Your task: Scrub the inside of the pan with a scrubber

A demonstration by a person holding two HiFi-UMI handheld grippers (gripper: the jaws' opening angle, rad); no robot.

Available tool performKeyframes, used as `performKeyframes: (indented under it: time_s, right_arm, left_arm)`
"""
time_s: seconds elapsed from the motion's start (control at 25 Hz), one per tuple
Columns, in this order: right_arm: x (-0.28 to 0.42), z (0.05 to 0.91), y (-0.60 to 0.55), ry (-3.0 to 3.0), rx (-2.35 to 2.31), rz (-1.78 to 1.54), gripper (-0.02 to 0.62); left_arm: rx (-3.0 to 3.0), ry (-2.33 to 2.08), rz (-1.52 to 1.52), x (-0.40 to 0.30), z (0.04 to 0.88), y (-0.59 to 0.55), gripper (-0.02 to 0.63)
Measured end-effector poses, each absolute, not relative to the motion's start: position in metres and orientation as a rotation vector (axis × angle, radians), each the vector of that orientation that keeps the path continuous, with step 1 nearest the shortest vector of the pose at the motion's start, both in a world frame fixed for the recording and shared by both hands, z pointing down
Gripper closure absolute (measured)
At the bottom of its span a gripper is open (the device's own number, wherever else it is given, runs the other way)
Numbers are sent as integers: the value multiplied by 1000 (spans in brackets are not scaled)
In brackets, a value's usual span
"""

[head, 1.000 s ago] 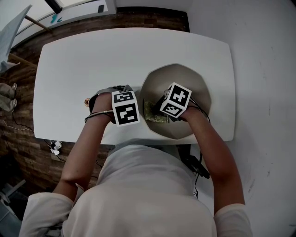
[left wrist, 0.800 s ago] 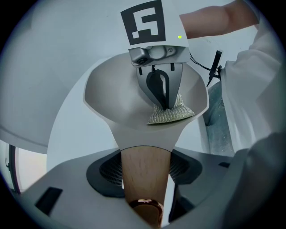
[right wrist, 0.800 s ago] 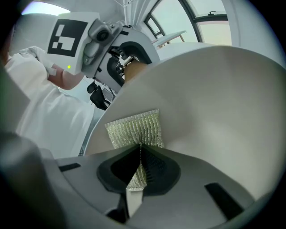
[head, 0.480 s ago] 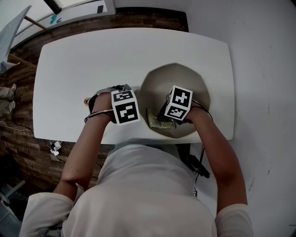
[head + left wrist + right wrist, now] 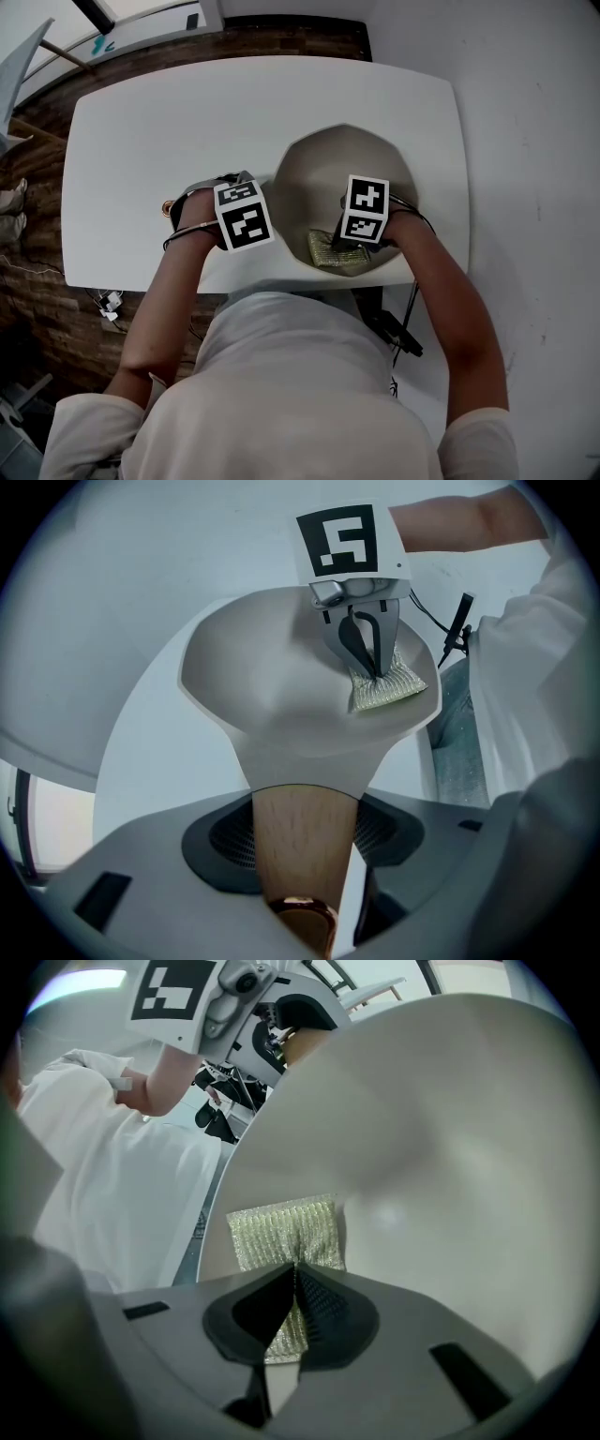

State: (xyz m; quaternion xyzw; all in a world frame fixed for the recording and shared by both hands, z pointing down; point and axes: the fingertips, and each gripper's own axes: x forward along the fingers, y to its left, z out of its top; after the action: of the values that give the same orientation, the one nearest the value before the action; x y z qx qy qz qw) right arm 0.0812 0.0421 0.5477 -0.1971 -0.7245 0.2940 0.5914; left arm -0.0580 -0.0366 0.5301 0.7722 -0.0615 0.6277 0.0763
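Dragged toward me and to the right, the scrubber [image 5: 281, 1232] now lies flat on the near part of the pan's floor, just inside the near rim; a moment ago it sat further left. The white table [image 5: 141, 122] and the pan [image 5: 342, 169] have held their places. My left gripper [image 5: 300, 829] stays clamped on the wooden handle [image 5: 298, 883], steadying the pan. My right gripper [image 5: 295, 1274] pinches the scrubber's near edge, jaws closed narrow on the mesh. I judge this mid-stroke: the near side has been swept, and the far floor and walls are probably still to do.
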Motion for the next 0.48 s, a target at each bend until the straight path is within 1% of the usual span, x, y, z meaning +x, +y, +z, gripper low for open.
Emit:
performKeyframes:
  time_s: [0.48]
  right_arm:
    - [108, 547, 43, -1581, -469, 656, 569]
  left_arm:
    - [2311, -174, 1880, -58, 531, -37, 336]
